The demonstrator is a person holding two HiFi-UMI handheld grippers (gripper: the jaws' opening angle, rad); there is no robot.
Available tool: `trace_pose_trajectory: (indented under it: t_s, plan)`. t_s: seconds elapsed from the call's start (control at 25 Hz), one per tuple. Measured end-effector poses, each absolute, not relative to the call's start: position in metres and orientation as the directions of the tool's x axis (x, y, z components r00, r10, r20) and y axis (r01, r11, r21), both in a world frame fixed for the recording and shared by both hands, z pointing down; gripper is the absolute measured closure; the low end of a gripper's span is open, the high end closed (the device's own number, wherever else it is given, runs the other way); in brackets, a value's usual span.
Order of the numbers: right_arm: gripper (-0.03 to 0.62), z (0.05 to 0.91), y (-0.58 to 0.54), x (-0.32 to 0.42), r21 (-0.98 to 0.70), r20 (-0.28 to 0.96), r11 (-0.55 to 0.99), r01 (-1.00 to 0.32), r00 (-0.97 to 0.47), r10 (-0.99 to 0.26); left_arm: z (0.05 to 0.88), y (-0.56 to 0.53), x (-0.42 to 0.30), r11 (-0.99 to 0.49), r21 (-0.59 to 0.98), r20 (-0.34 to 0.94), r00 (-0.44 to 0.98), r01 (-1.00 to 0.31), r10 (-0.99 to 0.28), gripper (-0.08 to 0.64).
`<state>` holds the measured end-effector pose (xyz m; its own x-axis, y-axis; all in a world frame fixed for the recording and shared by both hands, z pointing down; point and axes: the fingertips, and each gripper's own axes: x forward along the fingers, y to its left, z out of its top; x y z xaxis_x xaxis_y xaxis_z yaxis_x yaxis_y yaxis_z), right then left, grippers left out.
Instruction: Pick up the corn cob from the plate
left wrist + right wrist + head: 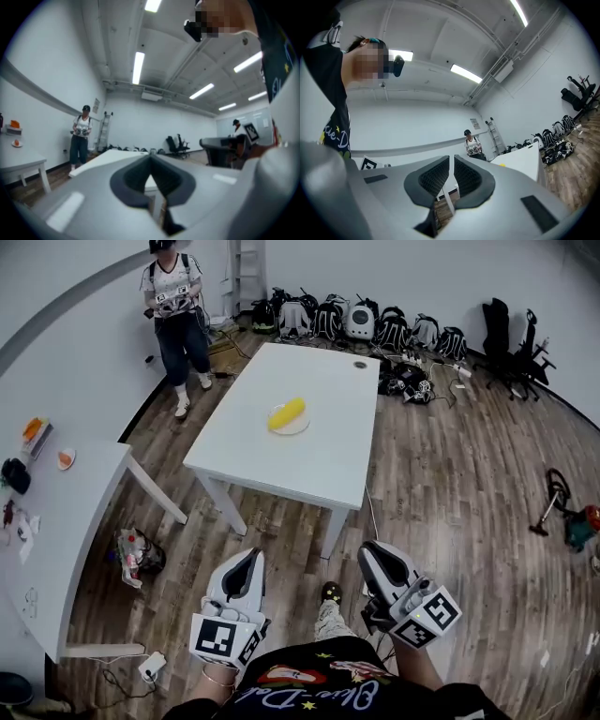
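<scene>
The yellow corn cob lies on a small white plate in the middle of a white table some way ahead of me. Both grippers are held low near my body, well short of the table. My left gripper is shut and empty, with its pads meeting at the tip. The right gripper is also shut with nothing between its pads. In the right gripper view the table shows to the right, with the corn cob as a tiny yellow spot on it.
A person stands at the back left by the wall. A second white table with small items is at the left, with a bag on the floor beside it. Backpacks line the far wall; office chairs stand at the right.
</scene>
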<state>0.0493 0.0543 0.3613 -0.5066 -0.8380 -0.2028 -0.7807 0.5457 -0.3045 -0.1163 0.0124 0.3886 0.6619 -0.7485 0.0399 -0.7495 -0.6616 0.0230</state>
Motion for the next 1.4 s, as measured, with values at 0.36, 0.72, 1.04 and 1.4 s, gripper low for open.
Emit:
trace_pose_trajectory:
  t_s: [0.36,0.72,1.04,1.4]
  plan:
    - [0.572,0.346,-0.106,0.126,-0.277,-0.197,0.617,-0.737,-0.585,-0.787,0.374,-0.134,-0.049,-0.578,0.01,0.021,0.578,-0.816,-0.816,0.574]
    - [0.572,0.367,-0.234,0.12,-0.207,-0.098,0.706,-0.678,-0.703,-0.704,0.388,-0.231,-0.042,-0.529,0.035,0.069,0.53,-0.848,-0.845,0.574]
    - [0.567,0.408,-0.363,0.076,0.031,0.159,0.829,-0.559,-0.816,-0.556,0.383,-0.331,-0.05,-0.536,0.043,0.052,0.538,-0.843,-0.841,0.574]
    - [0.377,0.521,-0.454,0.026,0.387,0.715,0.92,0.064,-0.65,-0.256,0.408,-0.384,-0.076,-0.485,0.083,0.116,0.491,-0.871,-0.863,0.574]
